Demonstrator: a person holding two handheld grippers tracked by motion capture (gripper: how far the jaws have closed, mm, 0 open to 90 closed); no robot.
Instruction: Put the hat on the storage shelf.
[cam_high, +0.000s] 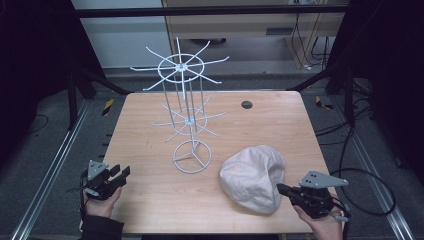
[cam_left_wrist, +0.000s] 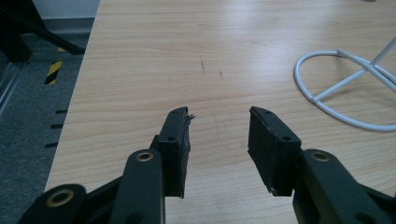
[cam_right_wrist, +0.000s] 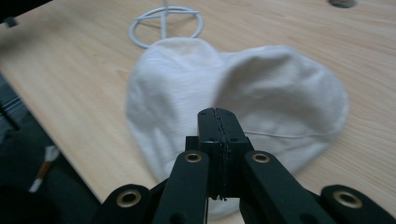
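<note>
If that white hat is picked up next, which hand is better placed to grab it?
The right. The right gripper sits at the edge of the hat, jaws shut; the left gripper, though open, is across the table by the wire rack.

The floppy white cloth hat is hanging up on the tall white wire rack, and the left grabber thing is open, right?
Not quite. The floppy white cloth hat is not hanging; it lies flat on the wooden table, beside the ring base of the tall white wire rack, as the high view shows. The left gripper is indeed open.
</note>
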